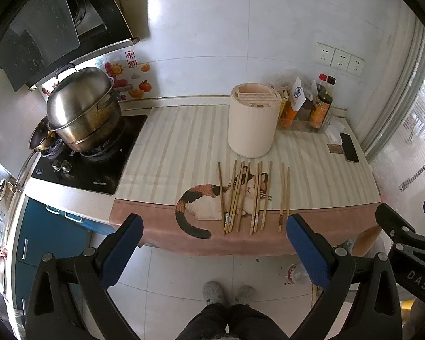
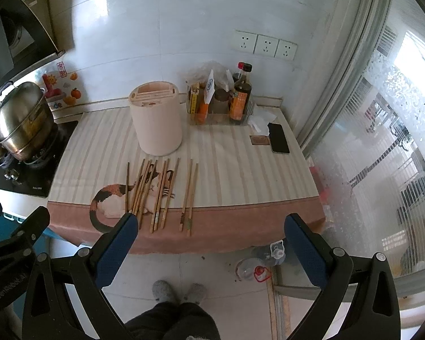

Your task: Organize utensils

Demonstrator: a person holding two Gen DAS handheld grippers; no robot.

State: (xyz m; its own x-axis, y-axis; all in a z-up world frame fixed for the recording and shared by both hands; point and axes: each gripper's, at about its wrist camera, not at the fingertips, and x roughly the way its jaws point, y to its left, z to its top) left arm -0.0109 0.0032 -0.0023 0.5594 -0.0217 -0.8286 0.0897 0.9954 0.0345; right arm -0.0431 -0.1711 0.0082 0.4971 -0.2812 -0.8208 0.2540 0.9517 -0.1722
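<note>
Several wooden chopsticks (image 1: 242,195) lie side by side on a striped cloth with a cat picture (image 1: 201,201), near the counter's front edge; they also show in the right wrist view (image 2: 153,192). A cream cylindrical utensil holder (image 1: 253,120) with slots in its top stands upright just behind them, also in the right wrist view (image 2: 159,120). My left gripper (image 1: 214,226) is open and empty, held in front of the counter edge. My right gripper (image 2: 211,225) is open and empty, also in front of the edge. The right gripper's body shows at the left view's right side (image 1: 405,235).
A steel steamer pot (image 1: 83,113) sits on a black gas hob at the left. Sauce bottles in a clear tray (image 2: 232,99) stand at the back right. A black phone (image 2: 279,138) lies by a frosted glass door. Plastic bottles (image 2: 265,260) lie on the floor.
</note>
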